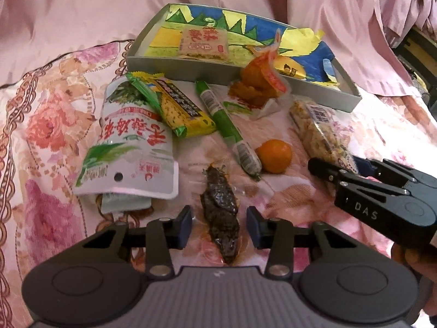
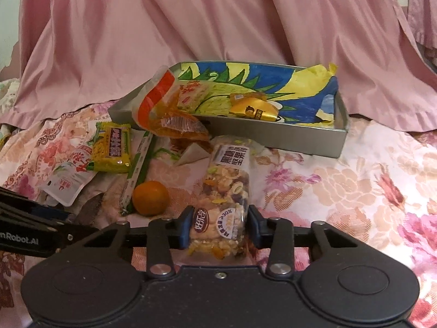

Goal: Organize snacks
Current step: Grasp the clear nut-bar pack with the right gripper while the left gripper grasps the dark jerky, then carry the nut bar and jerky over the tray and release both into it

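I have my right gripper (image 2: 218, 225) clamped on the near end of the nut bar (image 2: 226, 188), both pads pressing its clear wrapper. The bar lies on the bed with its long axis running straight away from me, its far end pointing at the tray (image 2: 273, 136) just beyond. That line is what my next move turns on, I judge: lift, carry forward over the near wall, and drop it in beside the two packets already there. My left gripper (image 1: 220, 227) straddles the dark snack (image 1: 221, 213), which also lies lengthwise between the fingers, but I see a gap on each side, so the pads stand apart from it. The right hand is the nearer to the tray's open end. The orange (image 2: 150, 198) sits just left of the bar, clear of my path.
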`<state>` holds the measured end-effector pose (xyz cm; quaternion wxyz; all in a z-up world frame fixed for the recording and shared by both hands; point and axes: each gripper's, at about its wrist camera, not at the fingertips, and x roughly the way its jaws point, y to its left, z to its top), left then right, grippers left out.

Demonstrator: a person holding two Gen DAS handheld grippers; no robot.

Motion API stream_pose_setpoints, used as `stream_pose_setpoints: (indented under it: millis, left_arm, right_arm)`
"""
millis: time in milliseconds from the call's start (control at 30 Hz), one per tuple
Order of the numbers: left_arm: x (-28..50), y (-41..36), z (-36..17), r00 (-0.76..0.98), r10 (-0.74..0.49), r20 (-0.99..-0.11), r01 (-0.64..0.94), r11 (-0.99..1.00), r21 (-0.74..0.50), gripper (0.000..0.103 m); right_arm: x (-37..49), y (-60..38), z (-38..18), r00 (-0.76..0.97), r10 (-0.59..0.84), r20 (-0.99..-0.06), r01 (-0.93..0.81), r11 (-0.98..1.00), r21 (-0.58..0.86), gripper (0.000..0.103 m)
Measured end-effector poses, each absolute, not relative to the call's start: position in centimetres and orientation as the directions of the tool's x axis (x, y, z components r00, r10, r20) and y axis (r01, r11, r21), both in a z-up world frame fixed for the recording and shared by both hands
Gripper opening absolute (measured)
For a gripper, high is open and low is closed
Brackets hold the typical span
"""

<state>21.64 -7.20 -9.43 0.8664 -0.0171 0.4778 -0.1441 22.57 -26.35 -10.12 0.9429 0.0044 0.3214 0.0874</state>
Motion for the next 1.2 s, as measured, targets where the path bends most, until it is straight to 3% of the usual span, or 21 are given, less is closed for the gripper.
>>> stream_pose_setpoints:
  millis: [267, 633, 1000, 1200]
  left_arm:
    - [20.0, -7.2, -8.5, 0.489, -0.322, -0.811, 0.256, 0.942, -0.219, 0.045]
    - [20.1, -6.3, -4.8, 0.579, -0.379, -0.722, 0.265, 0.925, -0.273, 0.045]
    - [27.2, -6.4, 0.2, 0.699, -0.442, -0.562, 0.402, 0.893, -0.203, 0.045]
    - [32.7, -7.4, 0.5, 0.721, -0.485, -0.495, 0.429, 0.873, -0.232, 0.045]
  right_arm:
    - [19.9, -25.7, -9.3, 0.794, 0.15, -0.59, -0.186, 0.982, -0.001, 0.038]
    - [18.4, -25.9, -7.0, 0.885, 0.123, -0.449, -0.156, 0.987, -0.037, 0.038]
    - [23.3, -26.9, -3.2, 0.935, 0.127, -0.33, -0.148, 0.988, -0.039, 0.038]
    - [29.1, -28.2, -1.8, 0.936, 0.143, -0.322, -0.151, 0.988, -0.001, 0.038]
